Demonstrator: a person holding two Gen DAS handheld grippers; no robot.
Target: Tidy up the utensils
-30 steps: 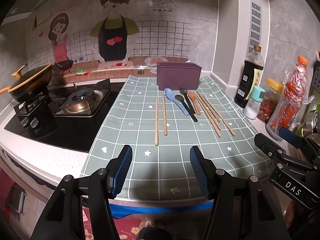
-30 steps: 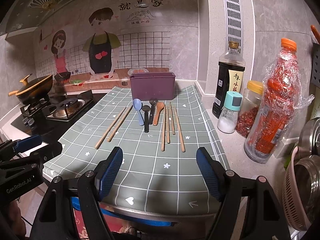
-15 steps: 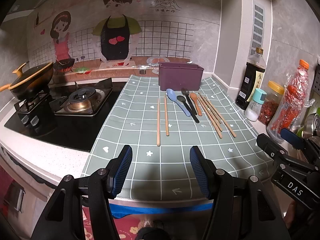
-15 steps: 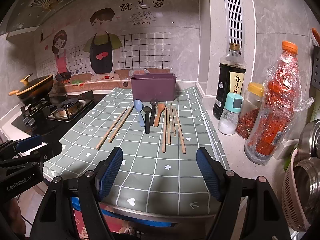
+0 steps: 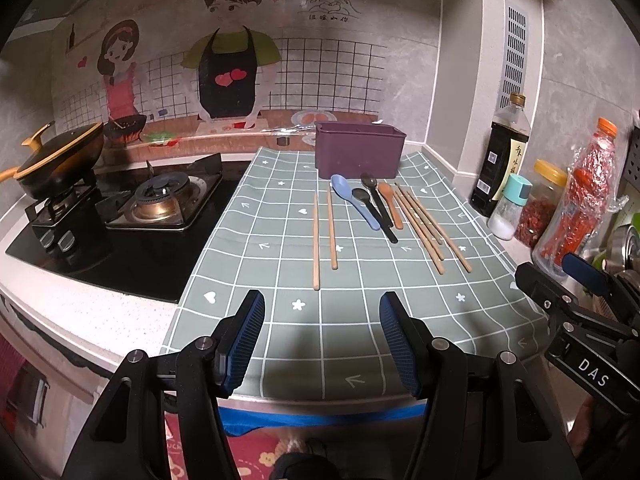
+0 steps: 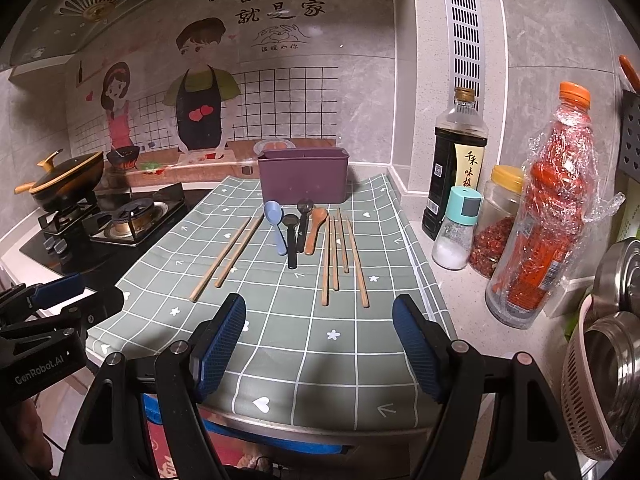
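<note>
A purple utensil box (image 5: 359, 155) (image 6: 303, 175) stands at the back of the green checked mat (image 5: 280, 248) (image 6: 280, 312). In front of it lie a blue spoon (image 5: 354, 199) (image 6: 276, 224), two black spoons (image 5: 374, 216) (image 6: 291, 240), a brown spoon (image 5: 391, 206) (image 6: 314, 228), a pair of wooden chopsticks (image 5: 323, 236) (image 6: 226, 258) on the left and several more chopsticks (image 5: 430, 228) (image 6: 342, 256) on the right. My left gripper (image 5: 322, 334) and my right gripper (image 6: 318, 342) are both open and hold nothing, hovering over the mat's near edge.
A gas stove (image 5: 160, 204) and a black pan (image 5: 56, 156) sit to the left. On the right stand a soy sauce bottle (image 6: 454, 164), a salt shaker (image 6: 456, 228), a chilli jar (image 6: 498, 224), a wrapped orange-capped bottle (image 6: 540, 208) and steel bowls in a pink basket (image 6: 600, 368).
Both grippers have risen and tilted slightly, so the utensils sit a little lower in view. Nothing on the mat has moved and both grippers stay open.
</note>
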